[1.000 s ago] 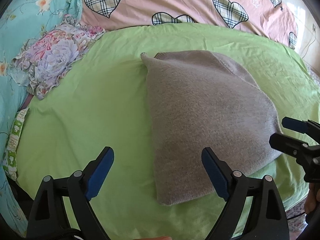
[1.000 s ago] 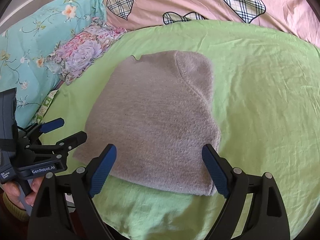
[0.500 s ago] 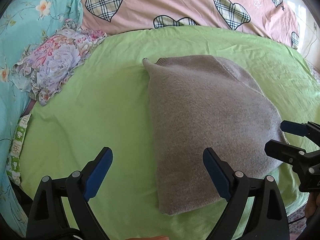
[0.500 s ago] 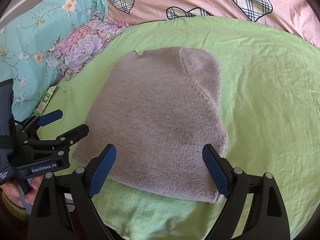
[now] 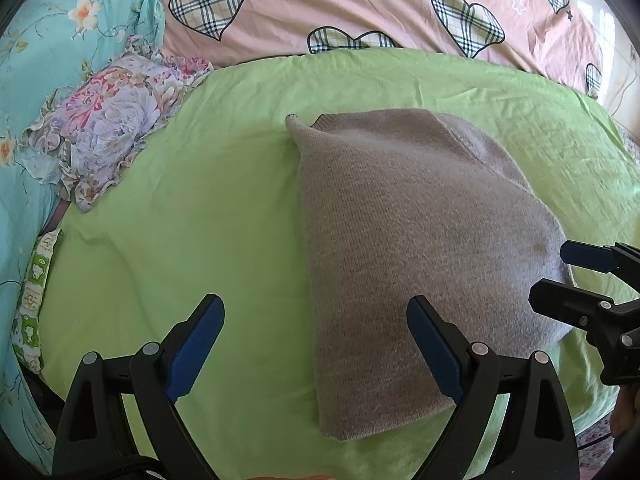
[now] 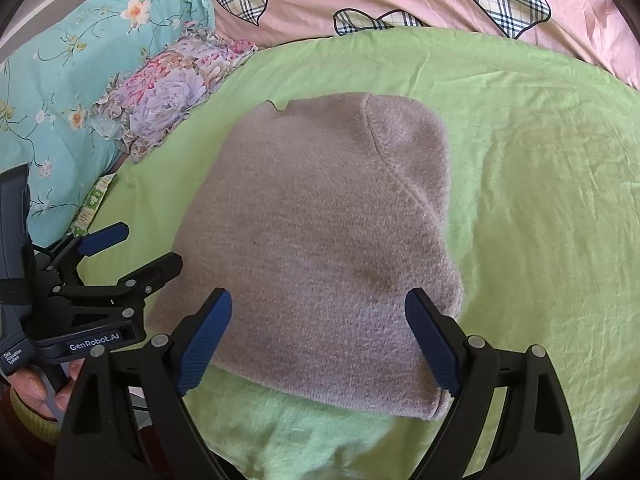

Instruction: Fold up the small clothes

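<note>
Since it is a soft, thick knit, the grey sweater (image 5: 420, 248) should handle as light, limp and non-slippery, sagging wherever it is not supported, so the hold belongs on the doubled near hem corners rather than the middle. It lies folded flat on the green bedsheet (image 5: 180, 240), its long axis running from the near edge away toward the pink heart-print quilt (image 5: 360, 4), the narrower neck end pointing far. The left gripper (image 5: 316, 344) hovers at the near-left corner, jaws spread wide and holding nothing; the right gripper (image 6: 320, 336) hangs over the near hem, equally wide and empty.
</note>
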A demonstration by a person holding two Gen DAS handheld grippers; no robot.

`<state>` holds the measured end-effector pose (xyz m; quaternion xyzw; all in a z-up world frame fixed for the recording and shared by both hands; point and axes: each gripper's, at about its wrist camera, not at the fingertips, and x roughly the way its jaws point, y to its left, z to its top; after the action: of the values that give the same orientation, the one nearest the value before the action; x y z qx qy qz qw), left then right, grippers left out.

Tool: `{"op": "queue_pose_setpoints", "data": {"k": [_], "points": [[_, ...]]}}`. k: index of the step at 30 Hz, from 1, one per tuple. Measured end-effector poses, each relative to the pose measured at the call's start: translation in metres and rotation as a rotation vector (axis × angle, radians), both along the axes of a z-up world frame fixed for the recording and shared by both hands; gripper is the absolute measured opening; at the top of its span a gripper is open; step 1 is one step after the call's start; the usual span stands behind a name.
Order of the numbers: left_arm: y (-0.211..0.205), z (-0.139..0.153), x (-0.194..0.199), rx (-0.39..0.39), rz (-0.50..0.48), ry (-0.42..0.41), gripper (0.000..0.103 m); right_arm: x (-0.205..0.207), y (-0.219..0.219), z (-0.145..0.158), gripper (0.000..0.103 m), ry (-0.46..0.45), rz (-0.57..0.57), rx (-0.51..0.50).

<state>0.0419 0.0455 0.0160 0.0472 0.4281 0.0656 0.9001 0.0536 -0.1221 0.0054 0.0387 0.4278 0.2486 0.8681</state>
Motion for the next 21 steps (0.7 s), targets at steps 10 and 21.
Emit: {"op": "queue_pose_setpoints", "data": {"k": [10,21], "points": [[-0.0028,0.0003,-0.0005,0.002,0.002,0.000,0.094,0.0011,0.0011,0.0001,0.089,0.003,0.002,0.004],[-0.0037,0.0012,-0.0014,0.000,0.002,-0.002,0.094,0.0000,0.0025,0.0010,0.089,0.002,0.004,0.005]]}}
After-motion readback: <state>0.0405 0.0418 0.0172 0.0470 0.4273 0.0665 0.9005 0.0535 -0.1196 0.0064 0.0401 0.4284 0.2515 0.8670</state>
